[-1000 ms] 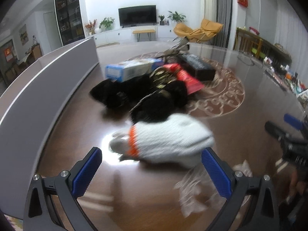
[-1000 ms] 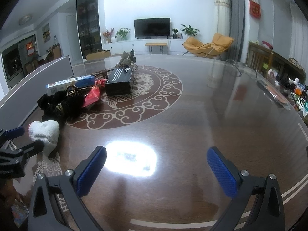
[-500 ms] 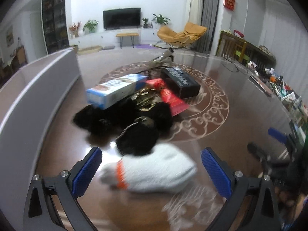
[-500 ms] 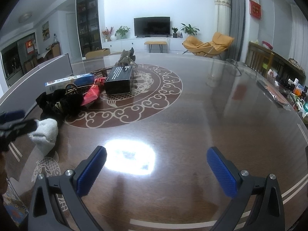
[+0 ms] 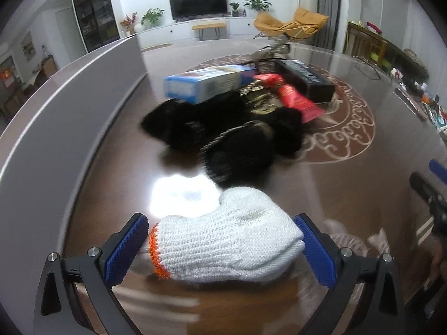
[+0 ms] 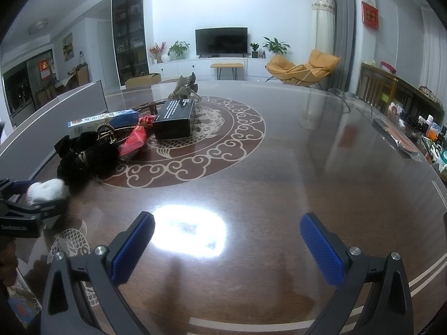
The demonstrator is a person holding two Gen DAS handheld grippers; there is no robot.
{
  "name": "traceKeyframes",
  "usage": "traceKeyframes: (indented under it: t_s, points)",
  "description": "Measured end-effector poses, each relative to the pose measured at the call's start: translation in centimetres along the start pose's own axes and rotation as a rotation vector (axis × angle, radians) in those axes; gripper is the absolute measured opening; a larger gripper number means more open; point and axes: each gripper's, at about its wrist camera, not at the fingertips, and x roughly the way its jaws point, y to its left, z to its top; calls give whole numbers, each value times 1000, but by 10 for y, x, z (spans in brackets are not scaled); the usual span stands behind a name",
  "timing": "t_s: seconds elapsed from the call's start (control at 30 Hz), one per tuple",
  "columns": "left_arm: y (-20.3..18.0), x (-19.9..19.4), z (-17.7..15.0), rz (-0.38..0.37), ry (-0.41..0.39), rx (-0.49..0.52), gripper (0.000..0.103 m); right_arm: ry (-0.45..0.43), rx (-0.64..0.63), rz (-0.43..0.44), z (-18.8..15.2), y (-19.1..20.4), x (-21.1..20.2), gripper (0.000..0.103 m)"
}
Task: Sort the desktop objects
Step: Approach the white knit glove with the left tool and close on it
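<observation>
A white knitted glove (image 5: 223,240) with an orange cuff lies on the dark glossy table (image 5: 349,195). My left gripper (image 5: 220,248) is open around it, one blue pad beside the cuff and the other beside the fingertip end. Behind the glove sits a heap of black furry items (image 5: 240,136), a blue-and-white box (image 5: 206,83), a red packet (image 5: 296,97) and a black box (image 5: 307,79). My right gripper (image 6: 226,248) stands open over bare table, holding nothing. In its view the glove (image 6: 46,191) shows at the far left.
A grey panel (image 5: 56,106) runs along the table's left side. Small bottles and clutter (image 6: 419,134) line the table's far right edge. A dried bouquet (image 6: 185,89) lies behind the black box (image 6: 174,118).
My left gripper has come down and forward, so the glove now lies between its pads instead of ahead of them. The right gripper has stayed put.
</observation>
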Motion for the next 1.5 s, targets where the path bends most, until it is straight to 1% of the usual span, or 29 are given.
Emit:
traceKeyframes:
  t_s: [0.13, 0.23, 0.27, 0.3, 0.33, 0.47, 0.5, 0.6, 0.73, 0.77, 0.87, 0.93, 1.0, 1.03, 1.1, 1.13, 1.17, 1.2, 1.33, 1.37, 1.4, 1.43, 1.47, 1.5]
  points:
    - [20, -11, -9, -27, 2, -26, 103, -9, 3, 0, -1, 0, -2, 103]
    - [28, -19, -8, -88, -9, -83, 103, -5, 0, -3, 0, 0, -2, 103]
    - [24, -17, -4, -113, -13, -104, 103, -4, 0, -4, 0, 0, -1, 103]
    - [22, -15, -1, -122, -15, -117, 103, -2, 0, -4, 0, 0, -1, 103]
    - [19, -13, 2, -114, -14, -123, 103, -1, 0, -4, 0, 0, 0, 103]
    - [11, 6, 6, 2, 33, -127, 103, 4, 2, -1, 0, -1, 1, 103]
    - [12, 8, 4, 6, 40, -135, 103, 5, 1, -1, 0, -1, 1, 103]
    - [19, 10, -3, -8, 50, -147, 103, 8, -1, 0, 0, -1, 2, 103]
    - [28, 15, -9, 0, 76, -140, 103, 5, -1, -5, 0, -1, 1, 103]
    - [31, 15, -9, 7, 69, -139, 103, 3, 0, -6, -1, -1, 1, 103]
    - [35, 15, -8, -16, 80, -146, 103, 3, 1, -4, -1, -1, 1, 103]
    - [35, 12, -5, -25, 65, -125, 103, 7, -1, -5, -1, -1, 1, 103]
    - [33, 10, -1, -16, 48, -75, 103, 8, -3, -7, -1, -1, 1, 103]
    - [32, 12, 2, -14, 51, -50, 103, 6, -3, -7, -1, -1, 0, 103]
    - [33, 21, 8, -24, 88, -16, 103, 7, -4, -8, -1, -1, 0, 103]
    - [33, 27, 10, -32, 112, -13, 103, 9, -3, -8, -1, -1, 0, 103]
    - [37, 30, 12, -59, 119, -34, 103, 10, -3, -8, -2, -1, 0, 103]
    - [39, 31, 14, -56, 113, -43, 103, 12, -2, -8, -1, -1, 0, 103]
    - [37, 36, 22, -51, 118, -17, 103, 24, -3, -25, -1, 0, 2, 103]
    - [36, 36, 22, -43, 108, -13, 100, 31, -6, -28, -1, 0, 3, 103]
    - [36, 35, 23, -47, 100, -18, 95, 37, -9, -29, 0, 0, 4, 103]
    - [38, 32, 22, -47, 86, -31, 82, 40, -11, -28, 0, 0, 4, 103]
    - [39, 30, 21, -41, 73, -39, 63, 41, -11, -27, 0, 0, 5, 103]
    - [41, 28, 21, -35, 65, -49, 56, 41, -11, -27, 0, 0, 4, 103]
